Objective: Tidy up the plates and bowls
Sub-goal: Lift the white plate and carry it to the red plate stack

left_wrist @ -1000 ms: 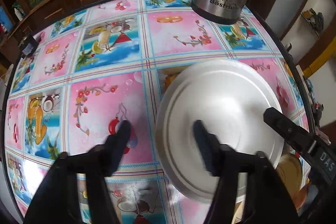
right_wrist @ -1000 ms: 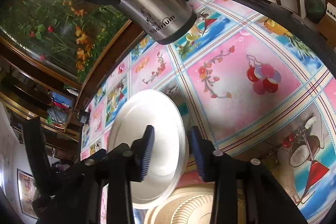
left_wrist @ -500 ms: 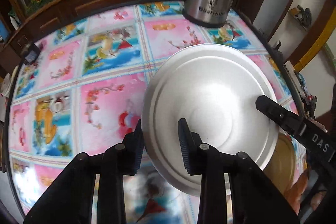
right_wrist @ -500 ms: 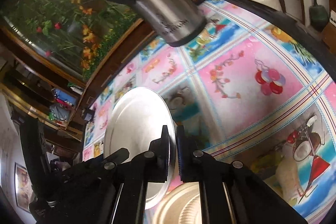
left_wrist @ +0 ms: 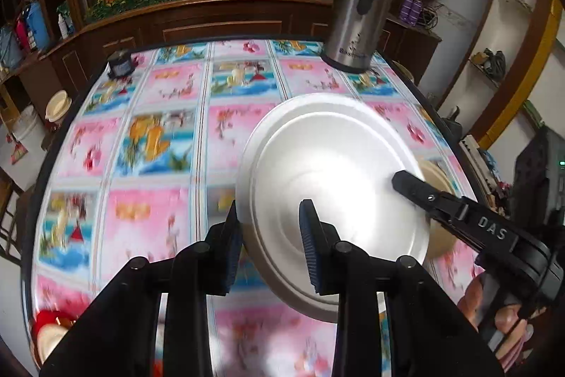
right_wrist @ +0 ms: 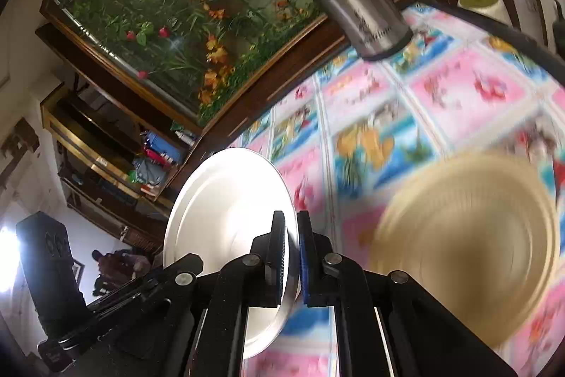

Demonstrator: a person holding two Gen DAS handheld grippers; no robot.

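A round steel plate is lifted off the table and tilted. My left gripper grips its near left rim, one finger under and one on top. My right gripper is shut on the opposite rim; it shows in the left wrist view as a black finger on the plate's right side. In the right wrist view the plate stands edge-on to the left. A tan ribbed bowl lies blurred on the table below right; a sliver of it shows behind the plate in the left wrist view.
A steel thermos jug stands at the table's far right edge, on the pink and blue patterned tablecloth. A small dark object sits at the far left corner. Red and cream dishes lie at the near left. Wooden cabinets ring the table.
Both grippers have raised the plate well above the table and pulled back; the table and thermos look farther away. The tan bowl is now uncovered. The right jaws stayed shut on the rim.
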